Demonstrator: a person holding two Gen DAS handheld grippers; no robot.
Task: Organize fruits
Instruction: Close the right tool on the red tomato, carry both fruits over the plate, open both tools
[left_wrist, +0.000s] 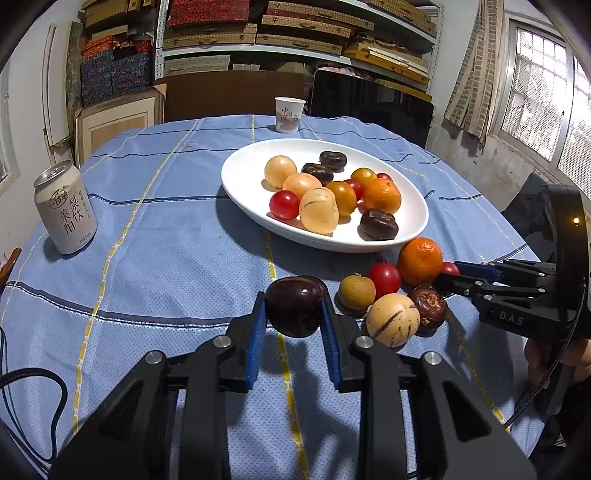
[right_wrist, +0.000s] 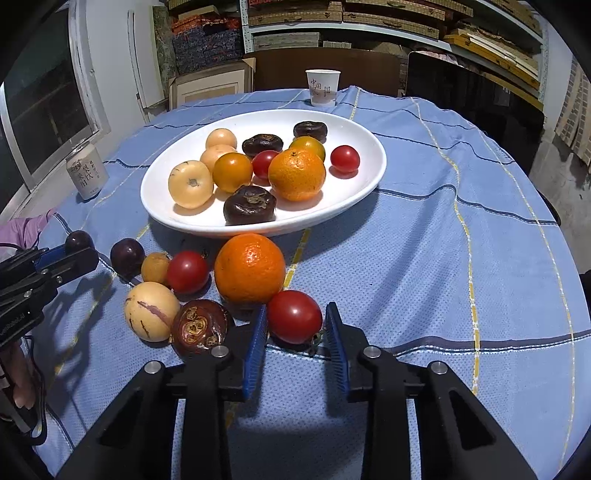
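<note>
Blue cloth (left_wrist: 166, 240) with yellow and dark lines is covering the round surface. At the far left, one pale drink can (left_wrist: 64, 206) is standing upright.

Next, near the front, the left gripper (left_wrist: 293, 321) is clamping one dark purple fruit (left_wrist: 293, 306) between its blue pads. A second purple fruit (right_wrist: 127, 256) is lying on the cloth just beyond it.

At the far edge, one white paper cup (left_wrist: 290, 114) is standing upright.

In the middle, one white oval plate (left_wrist: 240, 177) is sitting with its long axis running from far left to near right in the left wrist view. It is holding twelve fruits: three pale peach-coloured ones, three dark brown ones, three red tomatoes, two orange-yellow tomatoes and one mandarin.

Right of the held fruit, a loose cluster is lying on the cloth by the plate's near rim: one small tan fruit (left_wrist: 356, 291), one red tomato (left_wrist: 384, 278), one large mandarin (left_wrist: 419, 260), one pale striped fruit (left_wrist: 393, 319) and one brown fruit (left_wrist: 428, 306), its knobbly face turning upward.

At the far right, the right gripper (right_wrist: 295, 314) is bracketing a second loose tomato (right_wrist: 294, 325), whose stem is pointing down toward the cloth. One pad is touching it and the other is sitting just beside it, so I cannot tell whether it is being squeezed.
</note>
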